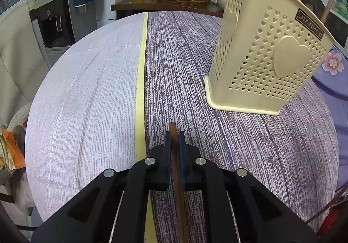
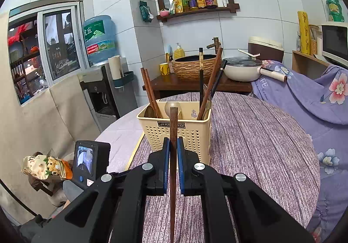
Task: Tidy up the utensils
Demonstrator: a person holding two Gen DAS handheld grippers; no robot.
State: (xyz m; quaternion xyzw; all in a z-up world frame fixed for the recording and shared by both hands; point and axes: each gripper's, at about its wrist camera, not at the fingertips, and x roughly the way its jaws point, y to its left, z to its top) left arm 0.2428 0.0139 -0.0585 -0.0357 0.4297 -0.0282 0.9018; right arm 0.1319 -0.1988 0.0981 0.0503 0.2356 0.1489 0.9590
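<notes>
**One chopstick in each gripper, holder dead ahead**

Holder (image 2: 174, 132) stands on the table (image 2: 261, 134), straight ahead of my right gripper (image 2: 173, 145), which is nearer. Left gripper (image 1: 174, 140) sees it up-right. Both are clamped on a chopstick (image 2: 173, 125), running lengthwise between the pads.

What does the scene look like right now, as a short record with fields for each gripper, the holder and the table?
left gripper: jaws shut on a brown chopstick, angled down over the table
right gripper: jaws shut on a second brown chopstick, aimed at the holder
utensil holder: cream plastic, heart-shaped holes, upright on the table
holder contents: several chopsticks leaning inside, plus a spoon
table: round, striped purple cloth
</notes>
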